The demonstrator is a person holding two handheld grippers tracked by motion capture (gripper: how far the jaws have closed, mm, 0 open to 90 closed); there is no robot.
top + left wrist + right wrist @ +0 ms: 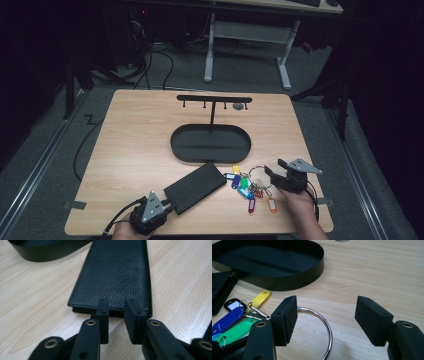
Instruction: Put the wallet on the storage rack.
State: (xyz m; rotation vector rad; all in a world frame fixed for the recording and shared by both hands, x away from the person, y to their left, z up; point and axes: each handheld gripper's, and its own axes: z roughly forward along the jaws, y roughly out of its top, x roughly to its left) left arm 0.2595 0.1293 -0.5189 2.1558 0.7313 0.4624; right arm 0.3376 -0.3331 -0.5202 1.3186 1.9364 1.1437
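A black leather wallet (195, 186) (115, 272) lies flat on the wooden table, slanting toward the front left. My left gripper (168, 204) (116, 305) is at its near end, jaws a narrow gap apart over the wallet's edge, gripping nothing. A bunch of keys with coloured tags (248, 189) (232, 322) lies front right, on a large metal ring (257, 174) (330, 333). My right gripper (274, 171) (325, 312) is wide open above that ring, which runs behind its left jaw.
A black oval tray (210, 145) (294, 280) (37, 252) sits mid-table, just beyond the wallet and keys. Behind it rises a black T-shaped hook rack (214, 98). Both forearms come in at the table's front edge.
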